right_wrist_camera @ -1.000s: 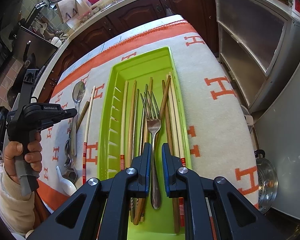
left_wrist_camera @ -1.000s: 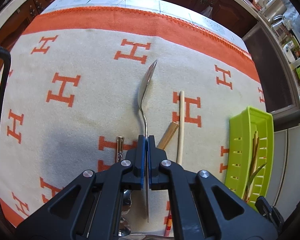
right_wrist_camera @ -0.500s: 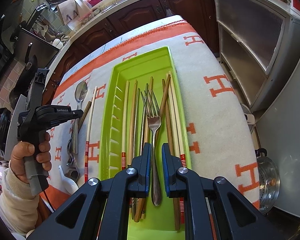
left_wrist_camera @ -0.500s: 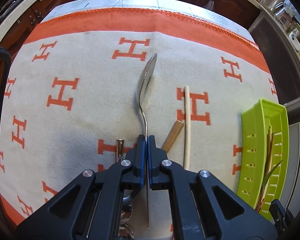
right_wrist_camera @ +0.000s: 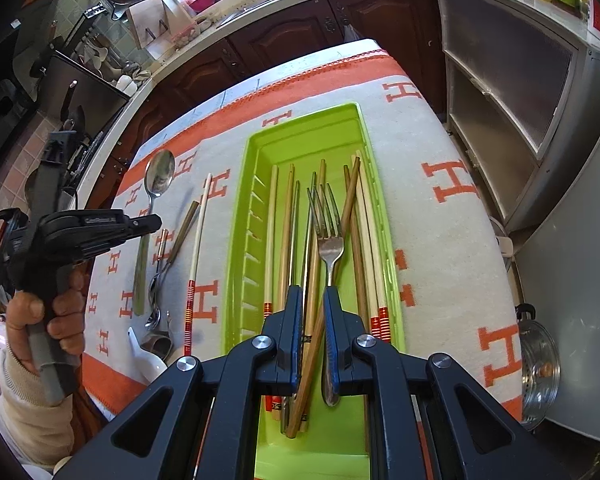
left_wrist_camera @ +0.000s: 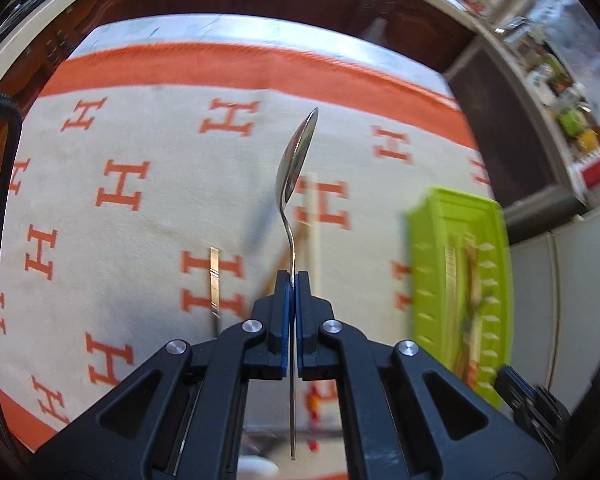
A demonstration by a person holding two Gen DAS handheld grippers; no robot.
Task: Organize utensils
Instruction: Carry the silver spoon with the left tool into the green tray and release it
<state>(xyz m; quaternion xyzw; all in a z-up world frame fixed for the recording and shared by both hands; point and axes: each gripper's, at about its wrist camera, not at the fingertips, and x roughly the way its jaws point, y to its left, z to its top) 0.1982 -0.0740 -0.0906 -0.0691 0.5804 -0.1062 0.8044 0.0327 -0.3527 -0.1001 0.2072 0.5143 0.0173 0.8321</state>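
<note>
Two grippers work at the green tray (right_wrist_camera: 374,216): the left gripper (left_wrist_camera: 291,280), jaws clamped on a steel spoon (left_wrist_camera: 296,160), holds it above the H-patterned cloth (left_wrist_camera: 148,152) left of the tray, while the right gripper (right_wrist_camera: 312,300), jaws slightly apart, hangs over a fork (right_wrist_camera: 329,236) lying among chopsticks (right_wrist_camera: 286,220) inside the tray.

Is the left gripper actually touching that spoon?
Touching. In the left wrist view the left gripper has its jaws shut on the spoon handle, no gap showing.
</note>
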